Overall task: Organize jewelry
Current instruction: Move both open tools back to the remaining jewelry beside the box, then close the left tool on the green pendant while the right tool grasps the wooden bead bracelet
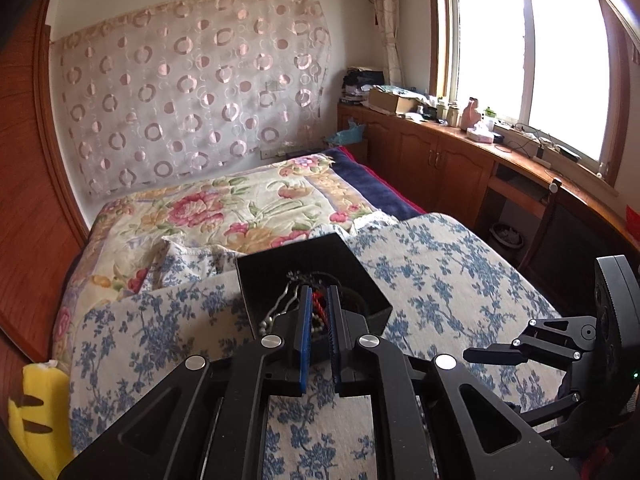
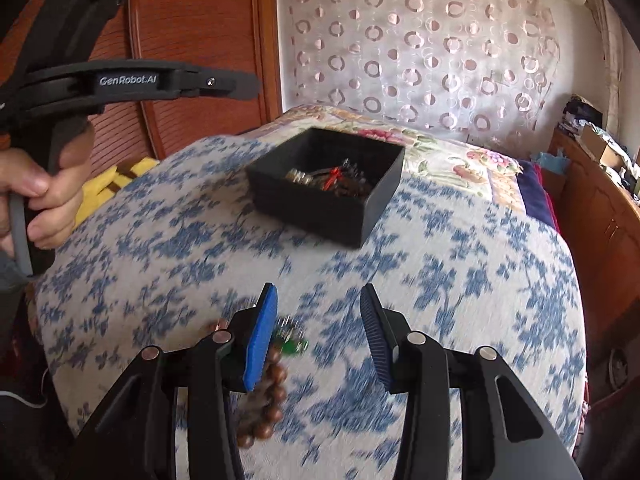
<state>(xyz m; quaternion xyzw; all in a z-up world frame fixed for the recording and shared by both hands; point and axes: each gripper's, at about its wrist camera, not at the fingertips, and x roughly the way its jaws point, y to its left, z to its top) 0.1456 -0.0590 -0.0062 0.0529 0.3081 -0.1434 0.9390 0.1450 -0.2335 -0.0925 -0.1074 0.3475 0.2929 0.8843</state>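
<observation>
A black open box sits on the blue-floral bedspread and holds several pieces of jewelry. My left gripper is nearly shut over the box's near edge, with a red and white beaded piece between its blue pads and a silver chain hanging beside them. My right gripper is open above the bedspread. A brown wooden bead bracelet with a green charm lies by its left finger, partly hidden by it.
The right gripper's body shows at the right of the left wrist view. The left gripper, held in a hand, shows at the upper left of the right wrist view. A yellow plush lies left; wooden cabinets stand right.
</observation>
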